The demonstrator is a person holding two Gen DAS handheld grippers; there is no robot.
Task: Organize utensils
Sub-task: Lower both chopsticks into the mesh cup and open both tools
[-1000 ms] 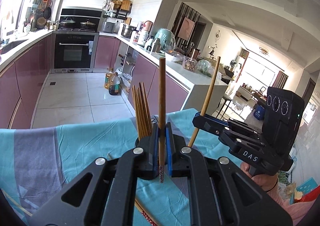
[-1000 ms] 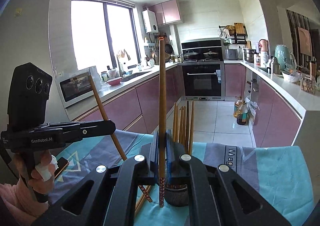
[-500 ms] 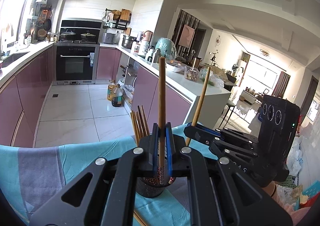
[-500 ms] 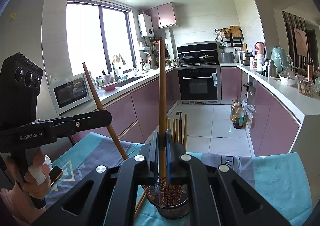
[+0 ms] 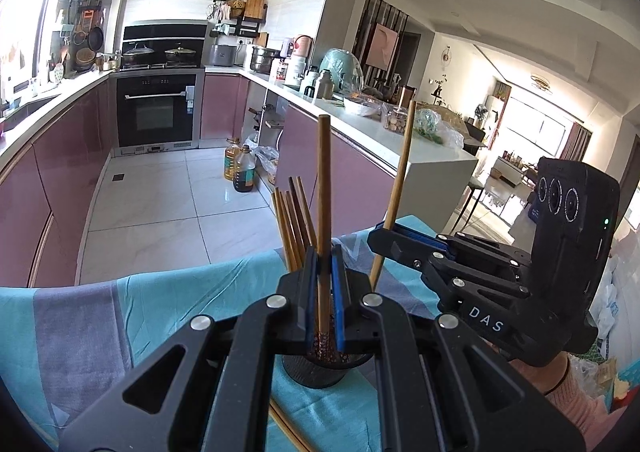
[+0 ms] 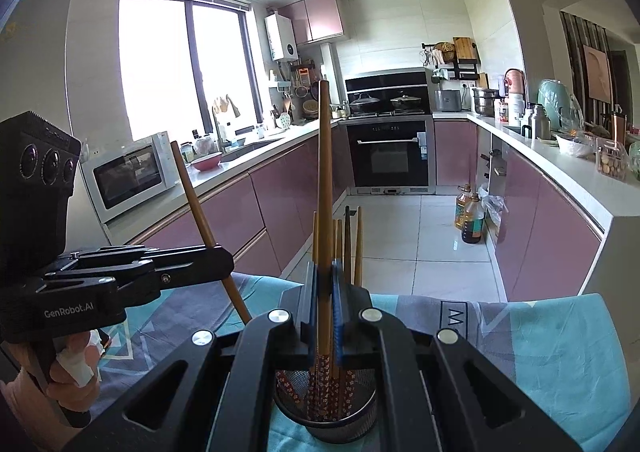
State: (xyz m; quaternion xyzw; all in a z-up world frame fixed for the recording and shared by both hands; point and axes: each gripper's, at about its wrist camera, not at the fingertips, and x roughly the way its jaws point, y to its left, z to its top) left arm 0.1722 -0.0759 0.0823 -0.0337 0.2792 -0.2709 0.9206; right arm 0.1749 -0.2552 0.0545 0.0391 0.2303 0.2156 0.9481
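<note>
My left gripper (image 5: 323,284) is shut on an upright wooden chopstick (image 5: 323,187), its patterned lower end over the black mesh holder (image 5: 320,370). My right gripper (image 6: 325,300) is shut on another chopstick (image 6: 325,171), its patterned end inside the holder (image 6: 326,422) among several chopsticks (image 6: 352,248). The right gripper also shows in the left wrist view (image 5: 384,238) with its chopstick (image 5: 402,167). The left gripper shows in the right wrist view (image 6: 222,264) with its slanted chopstick (image 6: 196,203). A loose chopstick (image 5: 286,428) lies on the cloth.
The holder stands on a table with a teal and grey cloth (image 5: 120,308). Behind are pink kitchen cabinets (image 6: 272,207), an oven (image 6: 388,159), a microwave (image 6: 128,175) and oil bottles (image 5: 240,171) on the tiled floor.
Both grippers have lowered their chopsticks toward the holder. The right chopstick's end has gone into the holder; the left one has come down over its rim.
</note>
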